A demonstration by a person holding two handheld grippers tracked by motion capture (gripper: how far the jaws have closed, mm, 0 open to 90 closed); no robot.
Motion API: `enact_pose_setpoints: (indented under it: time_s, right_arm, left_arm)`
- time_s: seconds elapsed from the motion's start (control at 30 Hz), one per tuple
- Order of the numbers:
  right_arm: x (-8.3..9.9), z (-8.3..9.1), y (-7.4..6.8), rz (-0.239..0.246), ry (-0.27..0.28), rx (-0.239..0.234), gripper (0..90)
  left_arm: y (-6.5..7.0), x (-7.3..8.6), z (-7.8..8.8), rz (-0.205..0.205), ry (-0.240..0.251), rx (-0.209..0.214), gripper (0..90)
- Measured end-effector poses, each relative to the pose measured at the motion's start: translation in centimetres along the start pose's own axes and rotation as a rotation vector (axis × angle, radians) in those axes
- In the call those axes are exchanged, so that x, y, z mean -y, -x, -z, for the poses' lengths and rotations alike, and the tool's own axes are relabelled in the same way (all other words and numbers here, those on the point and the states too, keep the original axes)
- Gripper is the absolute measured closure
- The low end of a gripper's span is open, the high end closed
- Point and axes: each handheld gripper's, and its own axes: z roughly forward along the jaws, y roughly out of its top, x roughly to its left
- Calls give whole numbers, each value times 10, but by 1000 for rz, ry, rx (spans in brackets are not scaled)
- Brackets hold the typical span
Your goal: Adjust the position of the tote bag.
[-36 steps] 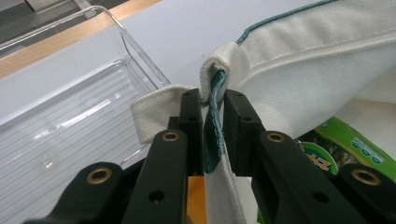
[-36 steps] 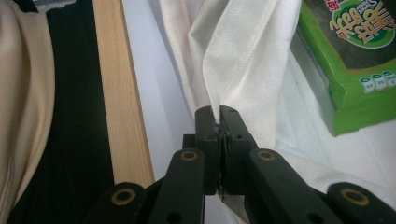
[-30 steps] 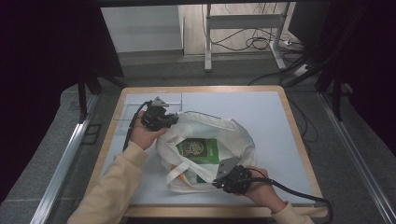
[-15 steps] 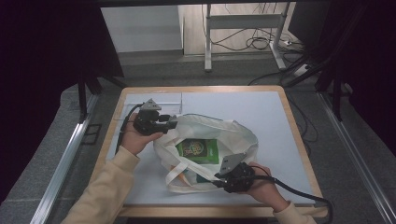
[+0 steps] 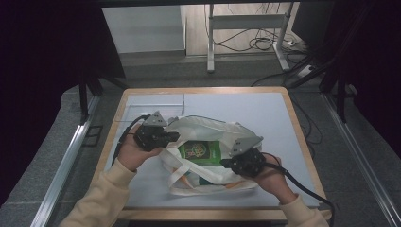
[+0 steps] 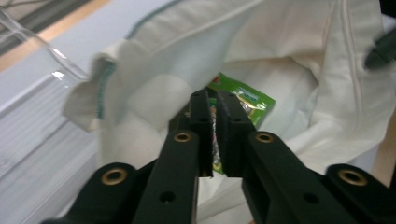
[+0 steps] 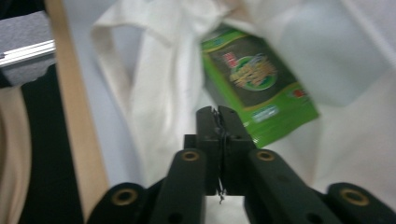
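Note:
A white cloth tote bag (image 5: pixel 208 128) lies open on the pale blue tabletop with a green snack packet (image 5: pixel 201 150) inside. My left gripper (image 5: pixel 177 136) is at the bag's left rim and points into the mouth. Its jaws have just been closing and now stand shut, with a thin slit between them and nothing visibly caught. In the left gripper view that gripper (image 6: pixel 212 95) hovers over the bag (image 6: pixel 154 60) and packet (image 6: pixel 245 98). My right gripper (image 5: pixel 222 163) sits at the bag's right rim. It has also just closed, and its jaws (image 7: pixel 217 111) are shut above the packet (image 7: pixel 257 79).
A clear plastic tray (image 5: pixel 151 106) lies on the table's back left corner. The wooden table edge (image 7: pixel 74 121) runs close beside the bag's handle (image 7: pixel 116 56). Beyond the table stand a desk frame (image 5: pixel 246 21) and floor cables (image 5: pixel 265 45).
The left hand slid along the bag's left rim toward the person. The right hand rose and moved a little farther in at the right rim. Both jaw pairs opened briefly, then shut.

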Motion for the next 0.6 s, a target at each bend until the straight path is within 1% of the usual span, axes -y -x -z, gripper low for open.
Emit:
enact_pose_setpoints:
  time_s: [0.07, 0.1, 0.13, 0.17, 0.2, 0.23, 0.27, 0.3, 0.37, 0.4, 0.43, 0.5, 0.53, 0.57, 0.6]
  right_arm:
    - [-9, -4, 9, -1, -15, 13, 893]
    - [-17, -10, 20, -11, -27, 28, 893]
    - [-17, -10, 20, -11, -27, 28, 893]
    - [-22, -14, 25, -17, -32, 34, 893]
    - [-27, -18, 29, -25, -35, 35, 893]
    - [-31, -22, 32, -29, -40, 30, 893]
    - [-40, -34, 37, -26, -66, 32, 893]
    - [-40, -34, 37, -26, -66, 32, 893]
    - [-45, -43, 39, -16, -81, 29, 893]
    - [-46, -49, 40, -20, -74, 20, 894]
    - [-47, -54, 41, -30, -85, 12, 893]
    - [-48, -68, 42, -8, -138, 45, 893]
    - [-48, -79, 44, 3, -167, 55, 893]
    - [-48, -79, 44, 3, -167, 55, 893]
    - [-48, -84, 45, 7, -172, 61, 892]
  left_arm:
    - [3, -3, -9, 2, -27, 6, 896]
    - [4, -4, -14, -7, -50, 6, 897]
    - [6, -5, -20, -6, -64, 9, 897]
    - [8, -7, -25, -16, -82, 13, 897]
    - [10, -7, -31, -14, -86, 17, 895]
    - [12, -8, -35, -16, -100, 25, 893]
    - [14, -9, -43, -23, -119, 36, 890]
    - [14, -9, -43, -23, -119, 36, 889]
    - [16, -9, -49, -33, -140, 44, 888]
    - [17, -9, -52, -34, -147, 49, 888]
    - [18, -8, -54, -36, -154, 53, 889]
    - [19, -6, -60, -40, -172, 64, 889]
    - [20, -4, -65, -45, -193, 71, 887]
    - [20, -4, -65, -45, -193, 71, 886]
    - [20, -2, -67, -48, -205, 74, 886]
